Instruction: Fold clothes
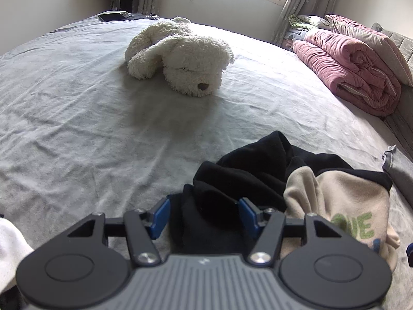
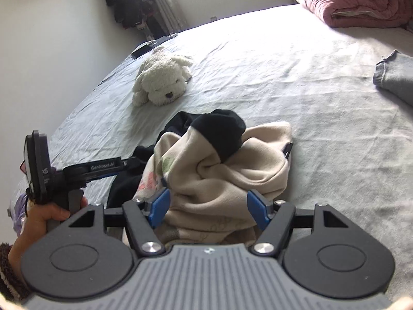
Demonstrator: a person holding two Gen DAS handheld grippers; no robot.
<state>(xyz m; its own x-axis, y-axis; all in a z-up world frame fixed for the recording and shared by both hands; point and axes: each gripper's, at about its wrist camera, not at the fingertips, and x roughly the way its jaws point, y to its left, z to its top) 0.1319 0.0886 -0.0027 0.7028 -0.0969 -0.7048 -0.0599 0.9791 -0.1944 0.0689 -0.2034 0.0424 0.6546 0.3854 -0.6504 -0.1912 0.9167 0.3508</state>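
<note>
A crumpled fleece garment [image 1: 343, 196], beige with black parts and a green print, lies bunched on the grey bed sheet [image 1: 77, 129]. In the left wrist view my left gripper [image 1: 205, 217] is open, and a black fold of the garment [image 1: 211, 206] lies loose between its blue pads [image 1: 161, 218]. In the right wrist view my right gripper [image 2: 209, 209] is open over the beige part of the garment [image 2: 227, 170], with cloth between the pads but not pinched. A hand [image 2: 49, 217] holds the left gripper at the left, its tips against the garment's black edge.
A white plush dog [image 1: 180, 56] lies mid-bed beyond the garment. A rolled pink quilt [image 1: 348, 72] and pillows line the right side. A grey knitted piece [image 2: 397, 77] lies at the right edge. A dark tablet [image 1: 112, 16] rests at the far corner.
</note>
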